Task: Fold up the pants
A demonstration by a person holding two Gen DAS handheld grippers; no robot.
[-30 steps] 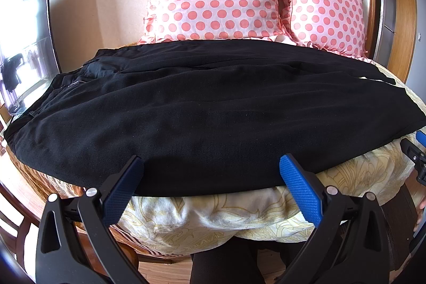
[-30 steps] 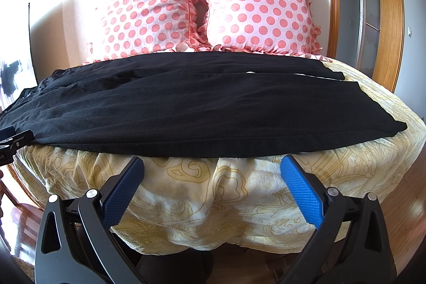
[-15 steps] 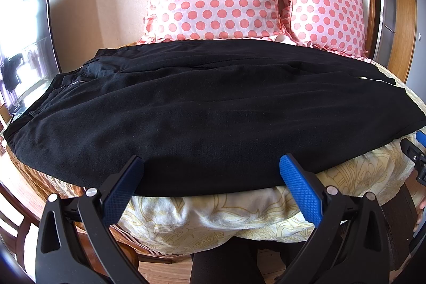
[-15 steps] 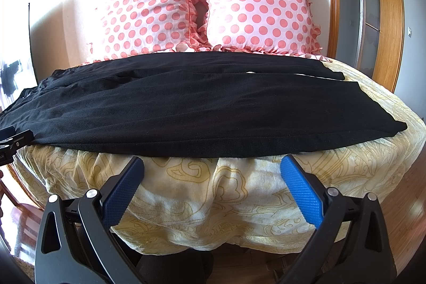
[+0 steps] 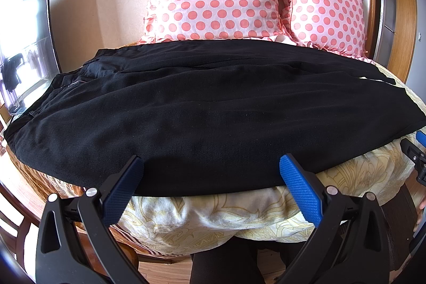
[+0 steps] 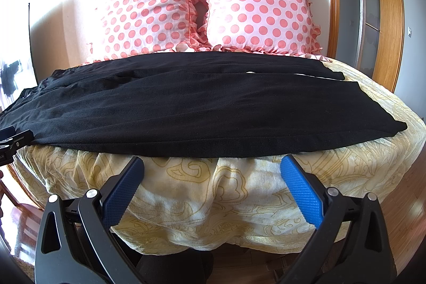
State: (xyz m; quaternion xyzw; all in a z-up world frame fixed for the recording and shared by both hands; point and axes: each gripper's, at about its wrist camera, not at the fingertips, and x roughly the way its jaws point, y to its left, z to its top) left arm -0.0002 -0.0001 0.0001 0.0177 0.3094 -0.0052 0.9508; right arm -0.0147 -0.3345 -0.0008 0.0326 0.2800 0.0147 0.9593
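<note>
Black pants (image 5: 213, 108) lie flat across the bed (image 6: 213, 193), long axis crosswise to both jaws, waistband leftward, leg hems rightward. Left gripper (image 5: 210, 177) hangs released at the near hem edge; right gripper (image 6: 211, 178) released just short of it. Only the left view shows the television (image 5: 29, 44). No writing is readable.

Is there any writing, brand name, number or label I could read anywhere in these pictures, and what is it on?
No text reads in full in either view.
Left gripper, at the left edge of the right wrist view: small white letters on its black body, cut off by the frame and too small to read.
Black pants: no visible tag or label.
Polka-dot pillows: dots only, no writing.
Yellow bedspread: swirl pattern only.
</note>
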